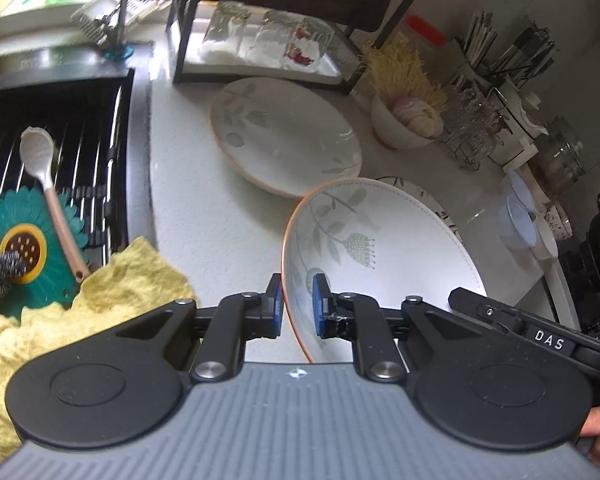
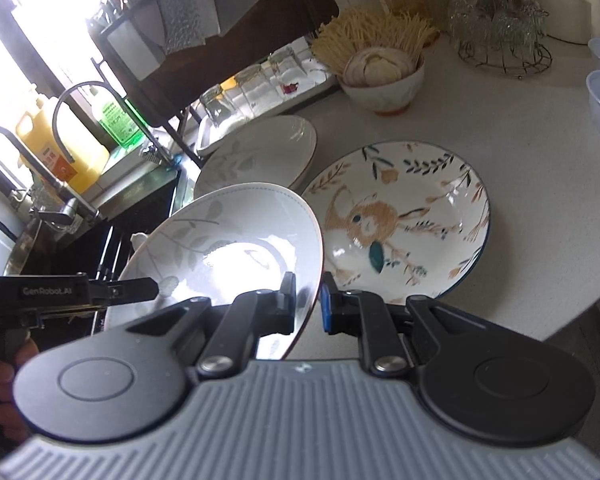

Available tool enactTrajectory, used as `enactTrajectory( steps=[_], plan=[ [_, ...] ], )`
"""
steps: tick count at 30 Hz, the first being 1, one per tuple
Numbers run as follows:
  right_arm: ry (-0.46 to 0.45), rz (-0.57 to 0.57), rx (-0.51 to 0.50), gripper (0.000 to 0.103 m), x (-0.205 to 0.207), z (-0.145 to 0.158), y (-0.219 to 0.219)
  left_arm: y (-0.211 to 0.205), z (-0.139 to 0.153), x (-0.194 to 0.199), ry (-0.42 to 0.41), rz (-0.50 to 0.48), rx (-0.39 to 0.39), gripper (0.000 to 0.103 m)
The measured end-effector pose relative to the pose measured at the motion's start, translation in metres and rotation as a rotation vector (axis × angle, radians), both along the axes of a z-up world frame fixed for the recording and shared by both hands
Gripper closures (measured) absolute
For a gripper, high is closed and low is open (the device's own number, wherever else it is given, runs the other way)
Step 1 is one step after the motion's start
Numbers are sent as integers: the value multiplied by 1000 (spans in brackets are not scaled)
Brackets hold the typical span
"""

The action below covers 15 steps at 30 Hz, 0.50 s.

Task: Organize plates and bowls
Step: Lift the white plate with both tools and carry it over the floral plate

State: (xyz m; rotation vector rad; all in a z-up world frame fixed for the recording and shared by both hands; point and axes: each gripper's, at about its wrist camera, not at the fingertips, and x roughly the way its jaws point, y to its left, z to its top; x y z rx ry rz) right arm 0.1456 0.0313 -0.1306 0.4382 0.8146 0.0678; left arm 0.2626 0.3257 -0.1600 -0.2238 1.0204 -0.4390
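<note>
White leaf-print plate [image 1: 380, 248], orange rim, tilted, pinched by both claws.

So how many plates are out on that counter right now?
3: a leaf-pattern plate held by both claws, a matching plate by the glass tray, a rabbit plate beside it. Others may be hidden.

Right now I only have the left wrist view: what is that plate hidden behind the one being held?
Observer: A rabbit plate with a dark blue rim, lying flat on the counter.
Operator: Anything in it?
Observer: No, it holds nothing.
Operator: Is the right tool really on the held plate?
Observer: Yes. The right tool has one finger on each side of the held plate, at its rim.
</note>
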Motion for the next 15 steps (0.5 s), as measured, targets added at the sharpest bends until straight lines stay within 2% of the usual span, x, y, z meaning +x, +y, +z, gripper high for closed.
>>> enactTrajectory(
  steps=[7, 11, 15],
  plan=[
    [-45, 79, -14, 88, 15, 9, -42, -36, 6, 12, -7, 61, -42, 86],
    [-59, 123, -20, 88, 27, 12, -67, -62, 7, 14, -24, 86, -33, 86],
    [-68, 145, -12, 88, 34, 10, -88, -78, 3, 15, 0, 107, -47, 86]
  ],
)
